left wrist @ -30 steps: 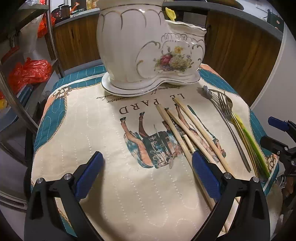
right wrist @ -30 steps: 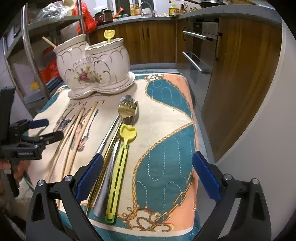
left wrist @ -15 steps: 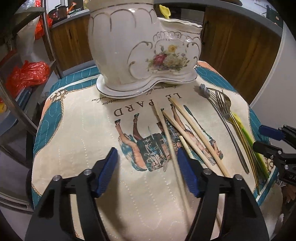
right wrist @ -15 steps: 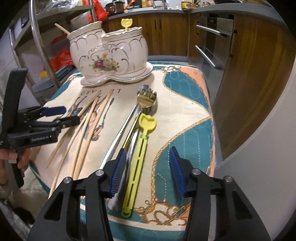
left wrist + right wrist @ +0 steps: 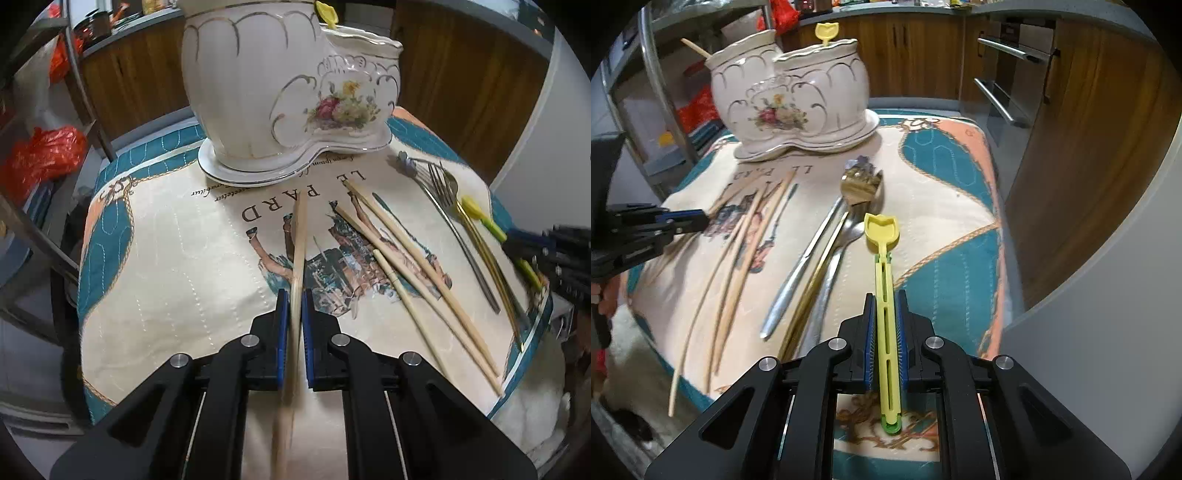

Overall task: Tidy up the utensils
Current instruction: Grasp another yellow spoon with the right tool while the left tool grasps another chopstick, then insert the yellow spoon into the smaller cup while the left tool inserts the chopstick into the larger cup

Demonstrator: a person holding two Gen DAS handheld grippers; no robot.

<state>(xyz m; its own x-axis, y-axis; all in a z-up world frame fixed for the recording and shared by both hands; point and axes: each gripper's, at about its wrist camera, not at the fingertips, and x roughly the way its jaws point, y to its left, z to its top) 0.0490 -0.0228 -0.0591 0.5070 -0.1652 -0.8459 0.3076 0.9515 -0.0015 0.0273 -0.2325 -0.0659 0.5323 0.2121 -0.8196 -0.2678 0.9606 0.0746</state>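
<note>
My left gripper (image 5: 295, 295) has its jaws closing, and the blue pads press on a wooden chopstick (image 5: 300, 236) that points toward the white flowered ceramic holder (image 5: 258, 85). Several more chopsticks (image 5: 406, 258) lie to its right on the cloth. My right gripper (image 5: 884, 299) also has its jaws closing, pads pressed on the slotted handle of a yellow tulip-topped utensil (image 5: 881, 236). Forks and a spoon (image 5: 827, 251) lie just left of that utensil. The holder (image 5: 790, 99) stands at the back with another yellow tulip utensil (image 5: 826, 31) in it.
A quilted printed cloth (image 5: 166, 266) covers the small table. Wooden cabinets and an oven front (image 5: 1008, 85) stand behind and to the right. A metal rack with a red plastic bag (image 5: 40, 155) is at the left. The table edge drops off close to both grippers.
Both grippers went from wide open to closed. The left one shifted onto a chopstick and pinched it. The right one shifted over the yellow utensil and pinched its handle.
</note>
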